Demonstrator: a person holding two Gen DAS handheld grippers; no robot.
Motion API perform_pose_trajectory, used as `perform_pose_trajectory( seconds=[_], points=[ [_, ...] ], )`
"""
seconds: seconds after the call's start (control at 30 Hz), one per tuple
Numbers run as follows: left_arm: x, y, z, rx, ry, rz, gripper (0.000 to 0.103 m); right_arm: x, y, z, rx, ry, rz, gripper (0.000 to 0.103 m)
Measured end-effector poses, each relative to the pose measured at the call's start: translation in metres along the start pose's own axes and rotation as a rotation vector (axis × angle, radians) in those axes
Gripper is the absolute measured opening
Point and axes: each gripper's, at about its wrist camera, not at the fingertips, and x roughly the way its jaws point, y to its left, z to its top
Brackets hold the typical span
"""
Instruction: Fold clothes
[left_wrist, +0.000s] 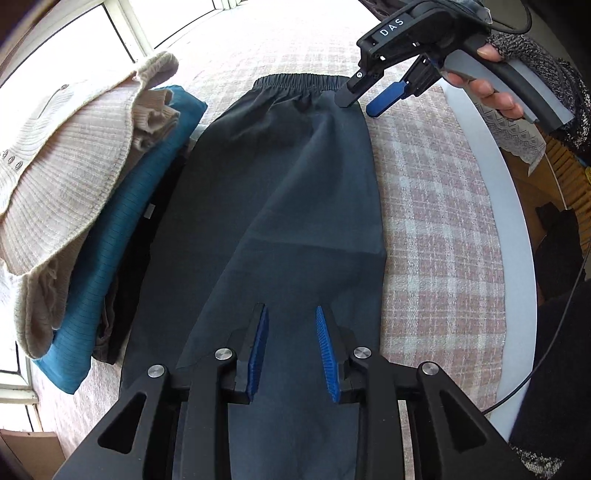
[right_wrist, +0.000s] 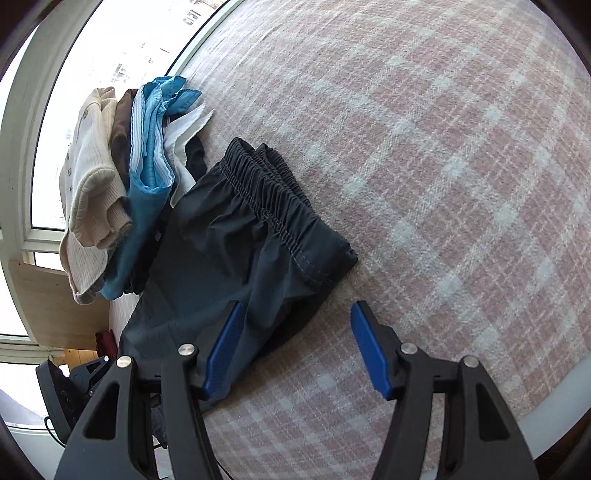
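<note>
Dark navy trousers (left_wrist: 280, 192) lie flat and lengthwise on a pink plaid tablecloth (left_wrist: 436, 206), with the elastic waistband (left_wrist: 295, 83) at the far end. My left gripper (left_wrist: 293, 332) hovers over the near part of the cloth. Its blue pads stand apart and nothing is pinched between them. My right gripper (left_wrist: 364, 105), held by a hand (left_wrist: 495, 99), sits open at the waistband's right corner. In the right wrist view the trousers (right_wrist: 221, 251) bunch at the waistband (right_wrist: 273, 206). There the right gripper (right_wrist: 297, 306) straddles the cloth's edge, one finger over fabric and the other over the tablecloth.
A stack of folded clothes lies left of the trousers, with a cream knit sweater (left_wrist: 66, 155) on top of a teal garment (left_wrist: 122, 236) and darker pieces below. The white table rim (left_wrist: 517, 221) curves along the right. A window runs behind the stack (right_wrist: 92, 192).
</note>
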Motion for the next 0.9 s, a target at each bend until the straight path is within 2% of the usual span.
perform_pose_trajectory(
  seconds=[0.23, 0.3, 0.4, 0.63, 0.7, 0.73, 0.77, 0.9],
  points=[
    [-0.014, 0.014, -0.029, -0.039, -0.012, 0.008, 0.026, 0.017, 0.023, 0.002, -0.062, -0.045, -0.057, 0.06],
    [-0.013, 0.017, -0.035, -0.048, -0.017, 0.007, 0.026, 0.01, 0.023, -0.001, -0.054, -0.027, -0.044, 0.06],
    [-0.01, 0.022, -0.04, -0.06, -0.022, -0.003, 0.027, 0.0, 0.016, 0.006, -0.042, -0.047, -0.031, 0.06],
    [0.001, 0.026, -0.039, -0.067, -0.02, -0.028, 0.027, 0.007, 0.011, 0.011, -0.016, -0.039, -0.017, 0.06],
    [0.004, 0.021, -0.038, -0.058, -0.025, -0.037, 0.027, 0.009, 0.013, 0.005, -0.041, -0.04, -0.012, 0.049],
    [0.004, 0.019, -0.037, -0.055, -0.029, -0.043, 0.027, 0.011, 0.014, 0.003, -0.05, -0.029, -0.013, 0.027],
    [0.003, 0.016, -0.036, -0.052, -0.032, -0.05, 0.027, 0.012, 0.014, 0.001, -0.05, -0.022, -0.01, 0.017],
    [0.0, 0.001, -0.03, -0.02, -0.05, -0.087, 0.027, 0.006, 0.019, -0.001, -0.072, -0.043, 0.001, 0.017]
  ],
)
